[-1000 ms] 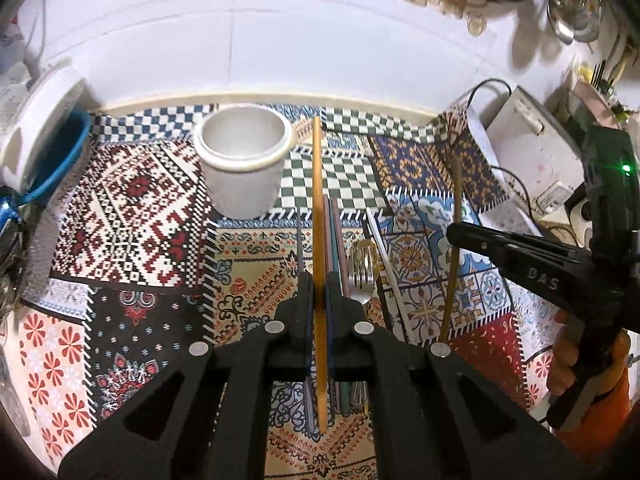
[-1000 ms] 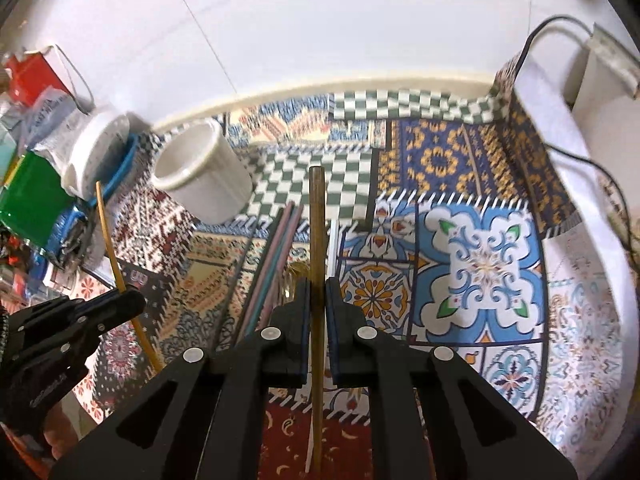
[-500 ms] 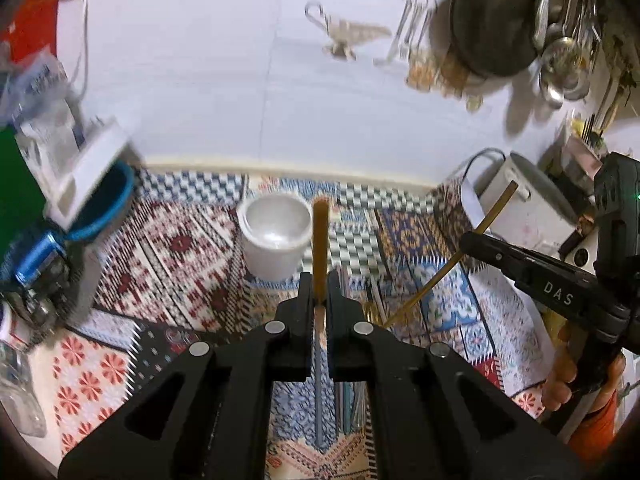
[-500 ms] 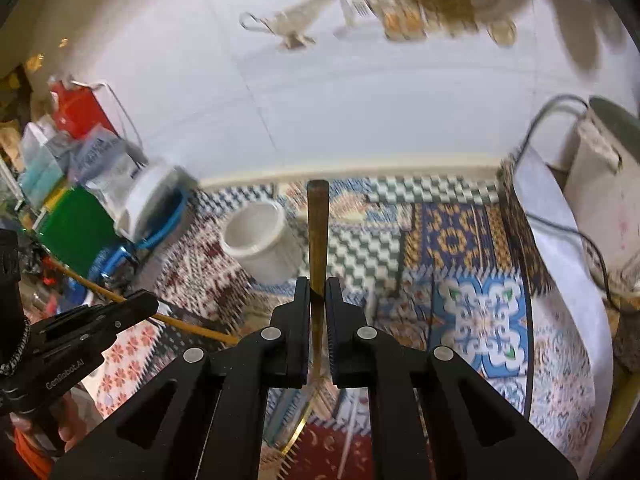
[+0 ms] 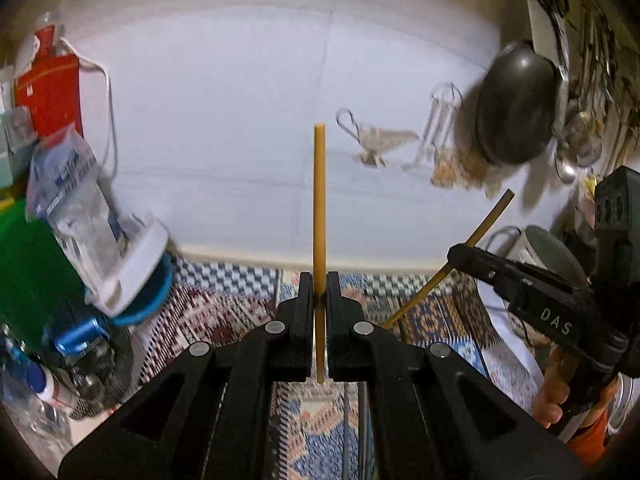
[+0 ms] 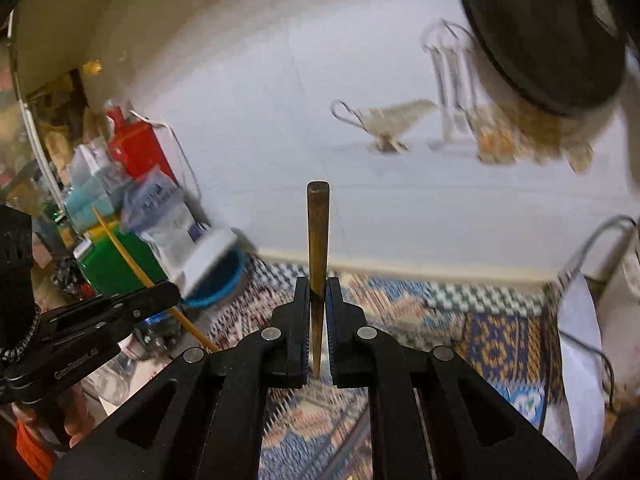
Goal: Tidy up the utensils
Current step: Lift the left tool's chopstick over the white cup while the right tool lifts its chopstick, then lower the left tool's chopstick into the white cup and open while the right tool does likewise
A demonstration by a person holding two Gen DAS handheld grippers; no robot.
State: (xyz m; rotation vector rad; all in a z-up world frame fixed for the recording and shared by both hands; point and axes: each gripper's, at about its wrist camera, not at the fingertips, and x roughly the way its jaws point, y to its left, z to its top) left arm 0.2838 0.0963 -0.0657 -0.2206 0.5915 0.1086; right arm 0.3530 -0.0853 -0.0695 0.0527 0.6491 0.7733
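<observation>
My left gripper (image 5: 319, 285) is shut on a yellow-orange chopstick (image 5: 319, 200) that stands upright against the white wall. My right gripper (image 6: 318, 288) is shut on a darker brown chopstick (image 6: 318, 240), also pointing up. Each gripper shows in the other's view: the right gripper (image 5: 454, 251) at the right with its chopstick (image 5: 486, 222) slanting, the left gripper (image 6: 174, 289) at the left with its chopstick (image 6: 124, 250) slanting. Both are raised above the patterned table mat (image 5: 224, 312). The white cup is out of view. Some utensils (image 5: 362, 432) lie on the mat below, mostly hidden by the fingers.
A blue bowl with a white lid (image 5: 140, 276), a green box (image 5: 28, 280) and a red pouch (image 5: 50, 92) crowd the left side. A dark pan (image 5: 516, 108) and hanging utensils (image 5: 592, 80) are on the wall at right. A white appliance with a cable (image 6: 624, 280) stands at far right.
Both grippers have lifted and tilted upward with their chopsticks. The view has swung from the mat and white cup to the wall; the cup has dropped out of sight.
</observation>
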